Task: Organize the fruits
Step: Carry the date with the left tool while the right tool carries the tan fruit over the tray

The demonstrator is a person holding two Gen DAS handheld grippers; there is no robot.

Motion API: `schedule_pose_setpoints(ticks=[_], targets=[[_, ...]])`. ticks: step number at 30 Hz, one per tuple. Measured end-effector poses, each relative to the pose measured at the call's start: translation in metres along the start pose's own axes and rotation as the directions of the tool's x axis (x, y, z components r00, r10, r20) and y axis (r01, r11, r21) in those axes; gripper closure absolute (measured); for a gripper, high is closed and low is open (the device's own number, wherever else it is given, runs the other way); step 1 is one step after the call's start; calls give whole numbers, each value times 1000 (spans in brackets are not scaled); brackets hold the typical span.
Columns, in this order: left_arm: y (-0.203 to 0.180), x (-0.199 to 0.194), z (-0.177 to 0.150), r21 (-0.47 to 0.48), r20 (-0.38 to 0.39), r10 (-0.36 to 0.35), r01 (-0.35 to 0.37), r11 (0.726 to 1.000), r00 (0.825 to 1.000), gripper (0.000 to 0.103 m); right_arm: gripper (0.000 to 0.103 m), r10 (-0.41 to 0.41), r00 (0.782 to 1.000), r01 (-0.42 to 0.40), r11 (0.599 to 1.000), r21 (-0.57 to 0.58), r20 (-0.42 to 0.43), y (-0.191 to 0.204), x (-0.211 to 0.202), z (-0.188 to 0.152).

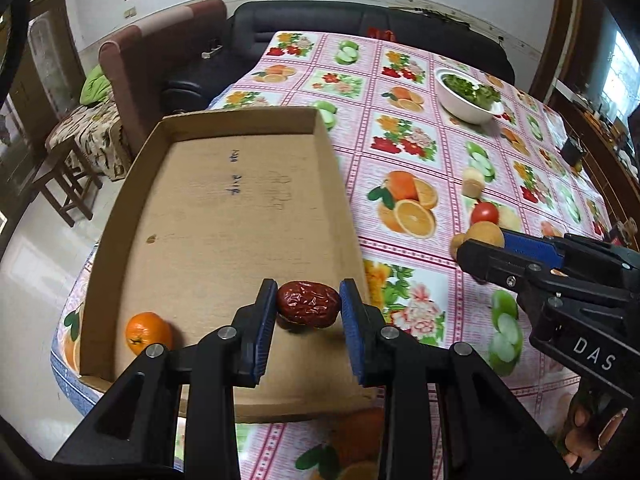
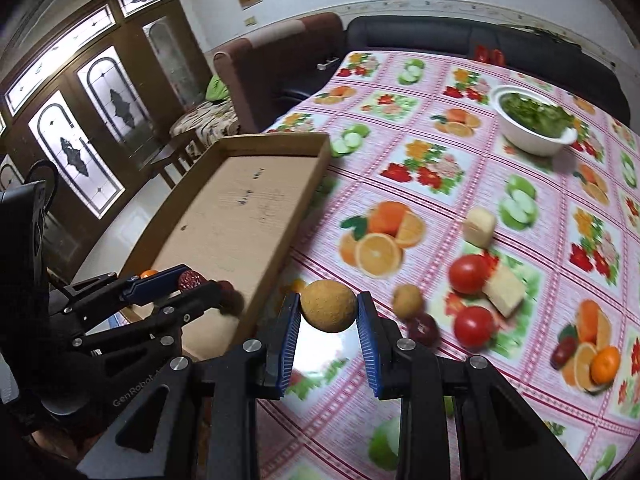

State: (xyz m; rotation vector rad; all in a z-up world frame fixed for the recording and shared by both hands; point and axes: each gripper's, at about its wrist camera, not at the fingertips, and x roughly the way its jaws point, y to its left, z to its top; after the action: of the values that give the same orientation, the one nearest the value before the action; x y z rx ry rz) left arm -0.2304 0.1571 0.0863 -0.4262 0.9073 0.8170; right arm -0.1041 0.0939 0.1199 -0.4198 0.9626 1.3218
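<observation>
Our left gripper (image 1: 308, 306) clamps a wrinkled dark-red jujube (image 1: 308, 304) above the shallow cardboard tray (image 1: 240, 184); at three o'clock, our right gripper (image 2: 329, 312) pinches a round tan longan (image 2: 328, 306).

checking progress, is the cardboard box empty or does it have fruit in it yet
Not empty: one small orange sits in the cardboard box's near corner; the rest of its floor is bare.
</observation>
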Motion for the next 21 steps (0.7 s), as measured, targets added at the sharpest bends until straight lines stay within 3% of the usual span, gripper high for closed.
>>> schedule_pose_setpoints(ticks=[21], targets=[[63,11,1,-115,-14,44,-46,992,999,74,74,61,997,-63,996,-58,-36,41,33,23]])
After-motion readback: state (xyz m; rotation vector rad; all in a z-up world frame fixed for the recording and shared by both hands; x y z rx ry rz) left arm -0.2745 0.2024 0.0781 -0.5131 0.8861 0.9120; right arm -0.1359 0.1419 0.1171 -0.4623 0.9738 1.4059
